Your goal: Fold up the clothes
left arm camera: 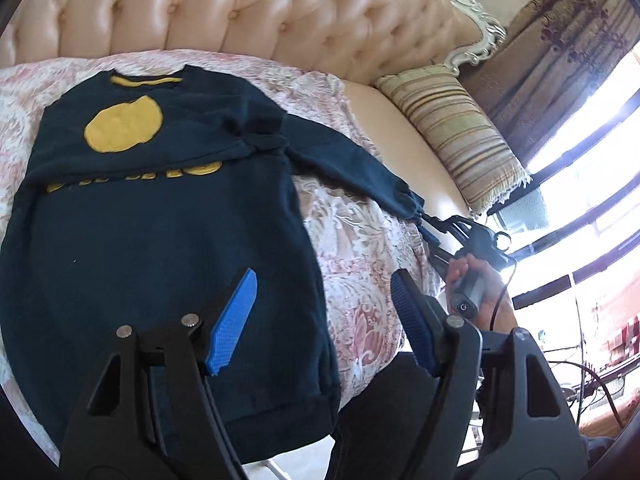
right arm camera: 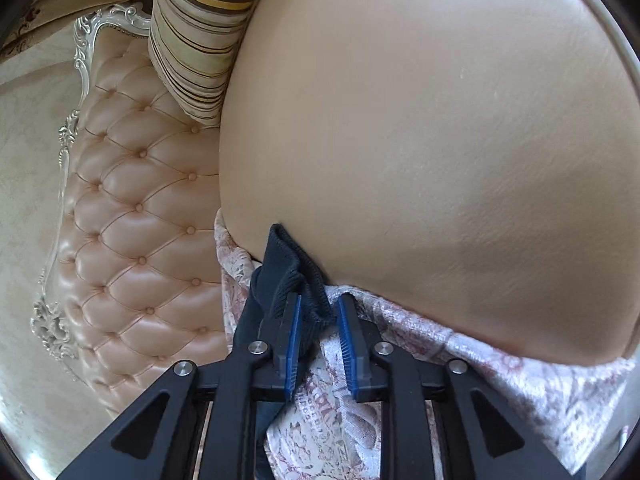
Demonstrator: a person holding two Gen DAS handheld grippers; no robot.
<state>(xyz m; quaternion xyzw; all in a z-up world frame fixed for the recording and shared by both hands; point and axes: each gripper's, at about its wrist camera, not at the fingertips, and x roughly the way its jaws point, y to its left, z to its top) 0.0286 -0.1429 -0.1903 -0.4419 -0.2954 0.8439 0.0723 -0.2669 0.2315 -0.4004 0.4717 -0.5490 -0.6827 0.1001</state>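
Observation:
A dark navy sweater (left arm camera: 160,232) with a yellow circle and yellow lettering lies flat on the pink floral bedspread (left arm camera: 360,248), neck toward the headboard. Its right sleeve (left arm camera: 352,168) stretches out to the right. My left gripper (left arm camera: 324,284) hovers open above the sweater's lower right edge, holding nothing. My right gripper (right arm camera: 318,308) shows in the left wrist view (left arm camera: 424,224) at the sleeve's end. Its jaws stand narrowly apart around the ribbed sleeve cuff (right arm camera: 292,272), and the cuff lies between the blue pads (right arm camera: 294,320).
A tufted peach headboard (left arm camera: 240,8) runs behind the bed. A striped pillow (left arm camera: 456,136) leans at the right on a smooth tan cushion (right arm camera: 440,140). Curtains and bright windows (left arm camera: 580,152) stand to the right. Cables (left arm camera: 592,380) lie beside the bed.

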